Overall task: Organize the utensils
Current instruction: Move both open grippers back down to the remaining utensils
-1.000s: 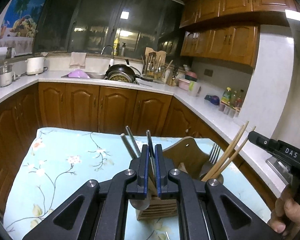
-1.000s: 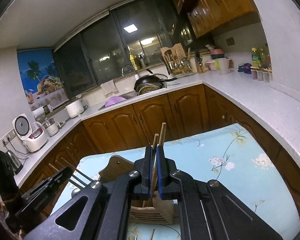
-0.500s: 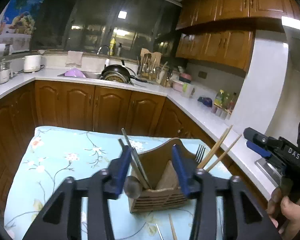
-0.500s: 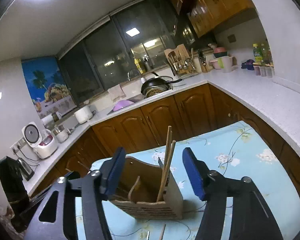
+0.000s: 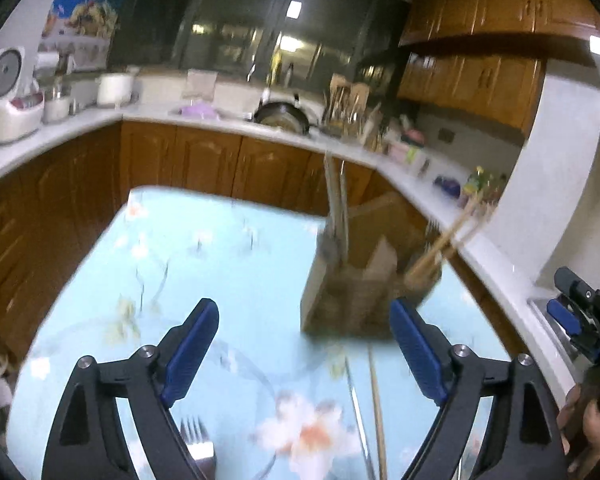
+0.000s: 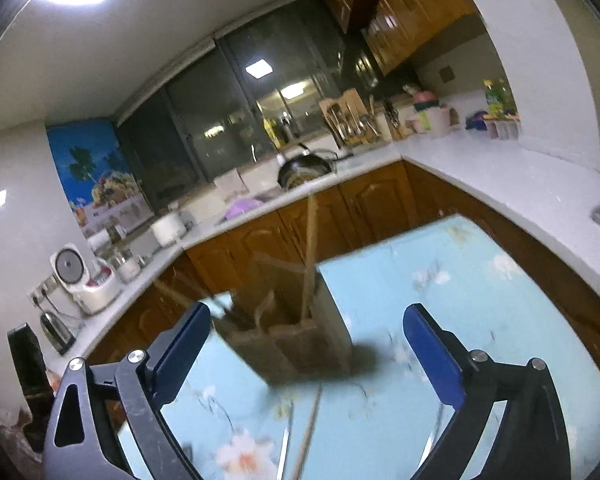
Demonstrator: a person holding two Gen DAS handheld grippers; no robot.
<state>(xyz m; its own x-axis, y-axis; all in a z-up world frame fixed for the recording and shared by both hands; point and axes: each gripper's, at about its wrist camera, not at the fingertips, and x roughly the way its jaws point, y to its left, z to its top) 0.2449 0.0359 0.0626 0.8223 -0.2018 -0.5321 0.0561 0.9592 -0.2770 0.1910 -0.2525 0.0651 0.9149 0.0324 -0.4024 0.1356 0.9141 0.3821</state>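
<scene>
A wooden utensil caddy (image 5: 356, 292) stands on the light blue floral tablecloth (image 5: 220, 248). Metal handles (image 5: 338, 200) stick up from its left compartment and chopsticks (image 5: 448, 240) lean out of its right one. My left gripper (image 5: 302, 308) is short of the caddy, its jaws opening with nothing between the pads. On the cloth near me lie a fork (image 5: 198, 440) and a loose chopstick (image 5: 378, 400). In the right wrist view the caddy (image 6: 296, 344) holds upright chopsticks (image 6: 310, 256). My right gripper (image 6: 308, 312) is also opening, empty, with a loose chopstick (image 6: 308, 432) below it.
Wooden cabinets (image 5: 204, 160) under a white counter (image 6: 500, 192) wrap around the table on the far side and both flanks. A rice cooker (image 5: 8, 104), a pan (image 5: 282, 116) by the sink and a utensil rack (image 6: 348, 116) sit on the counter. My right gripper (image 5: 576, 308) and a hand (image 5: 584, 428) show at the right edge.
Both grippers, shut on utensils standing in the caddy (left on a metal handle, right on chopsticks), let go, opened wide and drew back. Loose utensils on the cloth came into view.
</scene>
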